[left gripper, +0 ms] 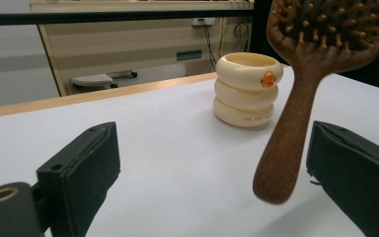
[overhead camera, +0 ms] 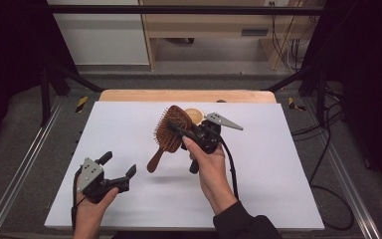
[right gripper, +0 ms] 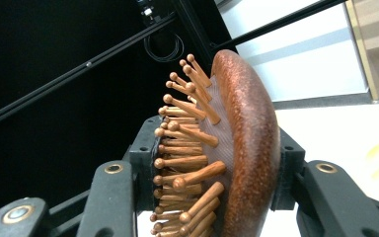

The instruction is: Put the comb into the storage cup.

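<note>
Hairbrush [overhead camera: 169, 130], wooden paddle type with wooden pins, is off the table and in the air over the middle of the white sheet, head up and away from the person, handle hanging down toward the near left. The right gripper [overhead camera: 176, 128] has it by the head: in the right gripper view the jaws close on the brush [right gripper: 242, 143] across its thickness, one pad among the pins, the other on the rounded back. Grip looks firm; the brush is tilted, not level.

The left gripper [overhead camera: 118, 168] sits low at the near left, jaws spread wide and nothing between the pads. In the left gripper view the handle end [left gripper: 281, 163] hangs just inside the right-hand jaw but clear of it, no contact visible.

Behind the brush stands a cream holder [left gripper: 247, 90] made of three stacked rings with a small orange mark, upright and open at the top, on the white table cover [overhead camera: 129, 129]. Nothing visible inside from here.

Judgement on progress: pick-up is done and the brush now rests in the right gripper alone, the left having no part in the hold. Left to do, most likely: carry it back to the ringed holder and set it in handle first. The handle currently points away from the holder, so a re-orientation seems needed before insertion.
</note>
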Available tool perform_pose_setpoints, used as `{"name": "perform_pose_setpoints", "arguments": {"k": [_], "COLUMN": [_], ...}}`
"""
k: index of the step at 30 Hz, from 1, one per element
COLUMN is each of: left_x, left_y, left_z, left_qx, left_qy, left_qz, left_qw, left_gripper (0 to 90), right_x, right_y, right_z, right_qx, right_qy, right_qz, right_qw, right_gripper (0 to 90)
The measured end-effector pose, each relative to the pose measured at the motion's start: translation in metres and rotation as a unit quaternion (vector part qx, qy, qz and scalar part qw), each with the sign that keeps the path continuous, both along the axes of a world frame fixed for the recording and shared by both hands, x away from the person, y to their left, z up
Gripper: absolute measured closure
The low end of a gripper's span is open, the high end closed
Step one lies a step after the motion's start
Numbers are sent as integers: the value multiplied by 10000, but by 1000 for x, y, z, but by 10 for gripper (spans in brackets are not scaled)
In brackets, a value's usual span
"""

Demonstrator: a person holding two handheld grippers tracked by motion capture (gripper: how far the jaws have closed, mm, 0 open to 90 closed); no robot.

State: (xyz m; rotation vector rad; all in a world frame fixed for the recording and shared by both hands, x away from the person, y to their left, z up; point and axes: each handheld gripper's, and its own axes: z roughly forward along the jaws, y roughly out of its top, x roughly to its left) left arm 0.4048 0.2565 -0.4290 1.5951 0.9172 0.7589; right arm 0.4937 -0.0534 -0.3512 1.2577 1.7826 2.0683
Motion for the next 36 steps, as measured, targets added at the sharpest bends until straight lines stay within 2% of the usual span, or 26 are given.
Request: {"name": "perform_pose_setpoints", "arguments": {"k": [3, 9, 19, 36], "left_x": [0, 6, 9, 9], "left_y": [4, 10, 15, 14], "left_z": [-3, -9, -10, -12], "left_qx": [-10, -119, -186, -211], "left_qy": [-69, 31, -12, -26], "left_qz": [40, 242, 516, 546], "left_qw": [10000, 9996, 9985, 9983], "left_gripper": [39, 43, 39, 38], "right_x": [4, 11, 23, 36], "right_y": [0, 2, 2, 2], "right_z": [3, 11, 27, 48], "right_qx": [-48, -103, -250, -375], "right_qy": [-25, -80, -188, -321], "right_qz": [-33, -102, -225, -318], "right_qw": [10000, 9999, 9993, 9983], "right_gripper": [515, 515, 514, 514]}}
